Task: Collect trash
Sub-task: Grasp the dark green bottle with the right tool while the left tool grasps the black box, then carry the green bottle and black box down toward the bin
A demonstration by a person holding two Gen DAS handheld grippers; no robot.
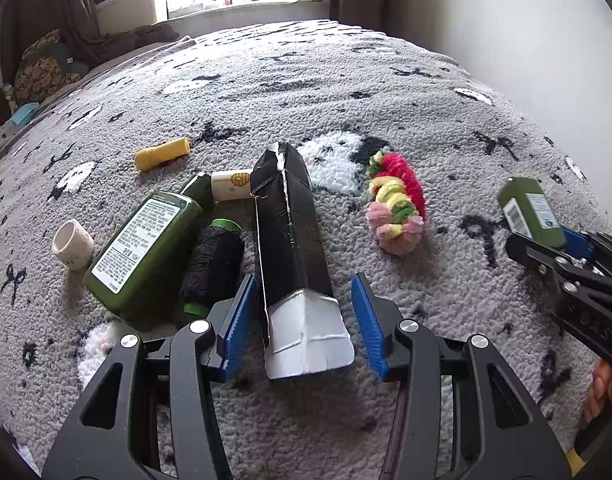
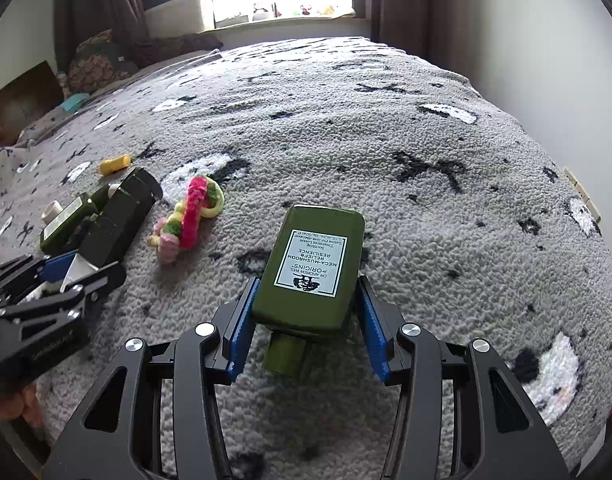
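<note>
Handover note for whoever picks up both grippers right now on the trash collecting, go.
Left gripper: open, straddling the black carton; not pinched yet.
Right gripper: looks shut on a green bottle.
Still on the blanket: second green bottle, black spool, yellow tube, white cup, white tube, fuzzy bundle.
Done: nothing visibly binned; no bin in view.
Left: close on the carton, carry both off, then clear the rest.
</note>
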